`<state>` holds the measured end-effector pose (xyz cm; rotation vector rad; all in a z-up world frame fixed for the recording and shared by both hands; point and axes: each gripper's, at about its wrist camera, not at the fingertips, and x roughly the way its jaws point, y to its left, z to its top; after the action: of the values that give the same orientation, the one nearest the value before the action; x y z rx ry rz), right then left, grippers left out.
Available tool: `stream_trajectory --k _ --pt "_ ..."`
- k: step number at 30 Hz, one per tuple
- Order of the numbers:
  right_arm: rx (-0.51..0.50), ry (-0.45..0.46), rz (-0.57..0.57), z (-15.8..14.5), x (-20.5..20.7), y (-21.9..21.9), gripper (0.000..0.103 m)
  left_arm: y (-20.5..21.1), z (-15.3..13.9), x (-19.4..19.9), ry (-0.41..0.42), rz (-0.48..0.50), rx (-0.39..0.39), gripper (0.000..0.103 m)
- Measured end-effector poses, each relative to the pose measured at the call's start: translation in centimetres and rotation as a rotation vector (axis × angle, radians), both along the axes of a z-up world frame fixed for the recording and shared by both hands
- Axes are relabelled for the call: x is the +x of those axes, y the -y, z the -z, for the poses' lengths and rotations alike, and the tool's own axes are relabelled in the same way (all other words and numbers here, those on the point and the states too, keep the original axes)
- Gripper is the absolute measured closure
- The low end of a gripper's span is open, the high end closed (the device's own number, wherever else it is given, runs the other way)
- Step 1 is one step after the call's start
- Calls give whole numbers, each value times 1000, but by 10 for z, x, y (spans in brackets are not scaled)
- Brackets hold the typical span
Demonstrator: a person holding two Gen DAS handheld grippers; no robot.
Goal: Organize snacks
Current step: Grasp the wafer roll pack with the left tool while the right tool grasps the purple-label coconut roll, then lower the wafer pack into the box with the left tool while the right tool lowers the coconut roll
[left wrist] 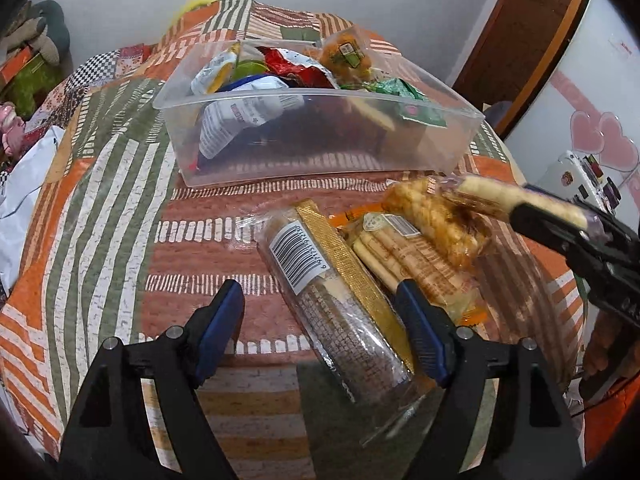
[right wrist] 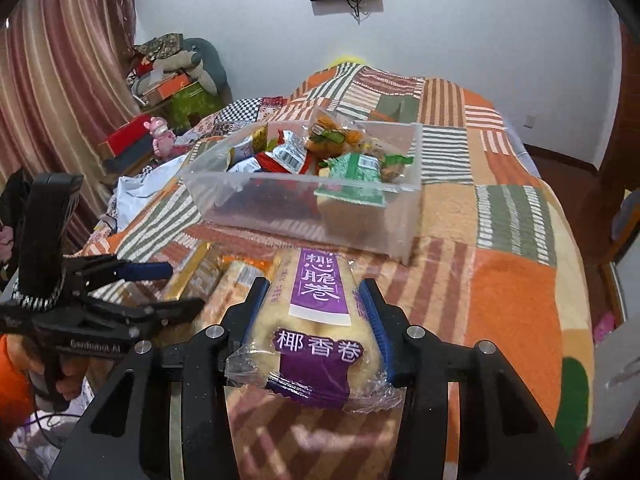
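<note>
The right gripper (right wrist: 318,312) pinches the purple-labelled coconut roll packet (right wrist: 316,320) above the quilt (right wrist: 516,300), short of the clear bin (right wrist: 408,216); the left gripper (left wrist: 320,320) is spread over the barcoded biscuit pack (left wrist: 332,312); slippery film may slide out; squeezing could crush rolls.

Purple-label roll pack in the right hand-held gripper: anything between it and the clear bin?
Nothing visible. The right hand-held gripper holds the purple-label roll pack, and only bare quilt lies before the clear bin's near wall. Its top is open.

left tongs (left wrist: 320,312) agape; right tongs (right wrist: 318,312) clamped
</note>
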<state>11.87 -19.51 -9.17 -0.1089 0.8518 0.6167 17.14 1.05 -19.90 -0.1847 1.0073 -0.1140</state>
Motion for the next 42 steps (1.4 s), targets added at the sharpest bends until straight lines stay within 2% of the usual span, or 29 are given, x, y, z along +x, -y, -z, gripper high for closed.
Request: stream_trajectory --k 7,12,17,18,21,25,29,36,42 --pt "10 -50 1 13 -6 5 62 -20 3 -10 5 -39 32 25" --pt "12 -65 -13 17 -9 1 61 -27 8 -8 -2 -64 51 42" --pt "-11 -75 -9 21 -7 -5 61 -12 11 -3 24 -25 91 54" --pt "-14 -81 -5 23 -6 -6 61 -9 11 -3 34 -20 109 60" --pt "-20 -110 7 29 -4 -5 60 -8 12 -3 42 -14 96 64" --pt "-12 -159 21 39 1 1 59 -16 9 -6 41 -11 51 66" --pt "18 -162 33 36 2 7 66 -21 1 -14 63 -18 57 67" --pt "32 -108 55 20 -1 15 82 -24 -22 -23 125 -26 55 67" --pt "51 -52 62 3 -6 21 82 -21 -40 -28 178 -24 57 67"
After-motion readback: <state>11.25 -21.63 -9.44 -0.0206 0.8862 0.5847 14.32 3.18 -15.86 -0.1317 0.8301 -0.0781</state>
